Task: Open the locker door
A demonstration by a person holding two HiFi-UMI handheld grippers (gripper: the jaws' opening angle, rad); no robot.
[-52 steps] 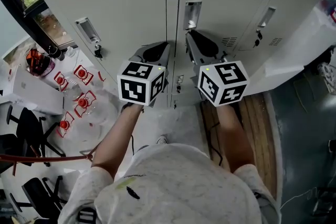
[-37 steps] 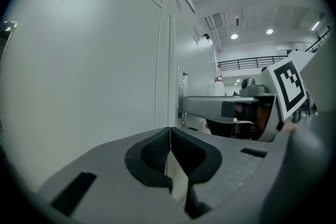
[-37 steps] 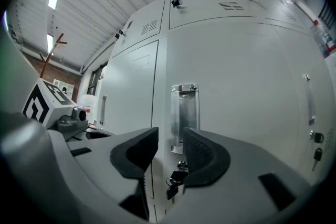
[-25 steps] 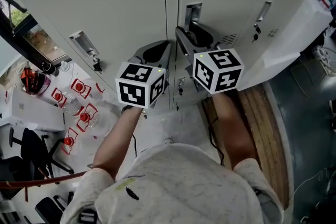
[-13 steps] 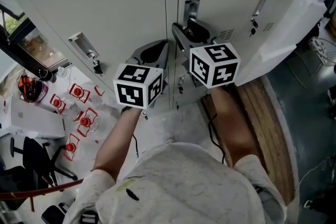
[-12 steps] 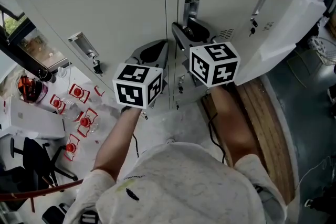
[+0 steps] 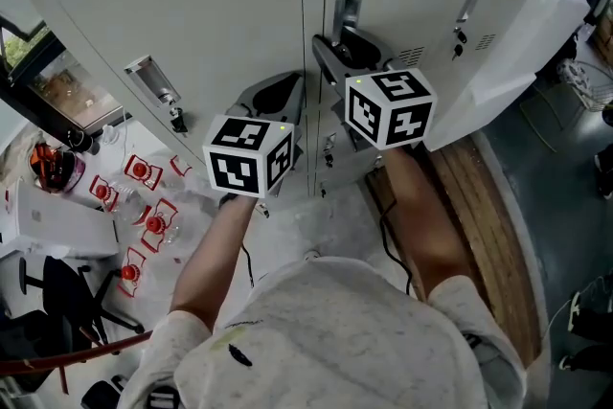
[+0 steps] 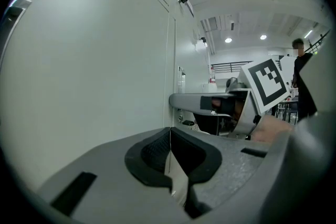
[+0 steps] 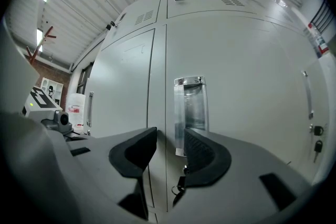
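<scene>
Locker door (image 9: 247,76), pale grey and closed, fills the space straight ahead of the right gripper (image 9: 169,132). Its seam with the next door runs up just left of the gap between the jaws. The door's chrome recessed handle (image 9: 190,113) stands upright just beyond the right jaw, its left edge showing in the gap, and no pad is closed on it. A small key (image 9: 178,186) on a ring hangs under the handle, low between the jaws. The right gripper's jaws are spread wide and have just been opening, with nothing clamped between them.

The left gripper (image 8: 169,131) is beside and slightly behind the right one, facing the neighbouring door. Its jaws are pressed together at the tips with nothing between them. Each gripper carries a cube (image 7: 388,108) printed with black-and-white square markers.

Further left of the left gripper, the neighbouring locker has its own handle (image 7: 153,77). Down on the floor on that side lie clear bottles (image 7: 144,192) with red labels, the print too small to read and the contents not discernible.
</scene>
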